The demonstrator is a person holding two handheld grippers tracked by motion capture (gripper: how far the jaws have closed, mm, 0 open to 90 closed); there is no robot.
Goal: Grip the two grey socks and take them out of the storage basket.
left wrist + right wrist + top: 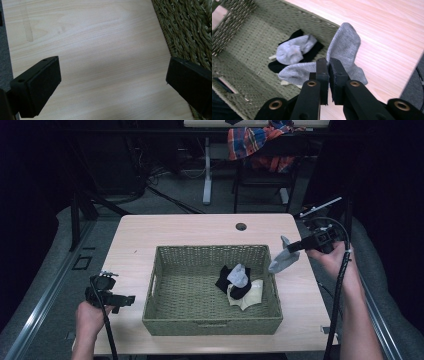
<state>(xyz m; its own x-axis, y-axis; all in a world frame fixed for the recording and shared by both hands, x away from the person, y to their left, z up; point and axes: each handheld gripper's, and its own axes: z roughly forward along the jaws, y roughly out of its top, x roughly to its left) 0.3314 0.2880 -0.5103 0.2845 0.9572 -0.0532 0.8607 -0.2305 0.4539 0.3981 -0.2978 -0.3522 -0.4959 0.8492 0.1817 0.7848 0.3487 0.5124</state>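
Grey knit fabric is pinched between the black jaws of the right claw point(328, 65), which are closed tight on a soft grey sock point(344, 47); the sock's two ends flop out on either side of the jaws. Seen from the high view, the right claw point(299, 245) holds this sock point(283, 257) in the air just outside the right rim of the olive-green woven rectangular basket point(155, 280), over the pale wooden tabletop point(135, 240).

Inside the basket, toward its right half, a small heap is left: a second grey sock point(239, 275) bunched on top of a black sock point(227, 279), with a cream-coloured sock point(250, 296) beneath.

At the basket's left side, the left claw point(129, 299) is held wide, with nothing between its jaws, above bare tabletop.

Whether the socks are being taken out or put in cannot be told from this moment. If taken out, one is lifted clear and three are left; if put in, this one has yet to be dropped.
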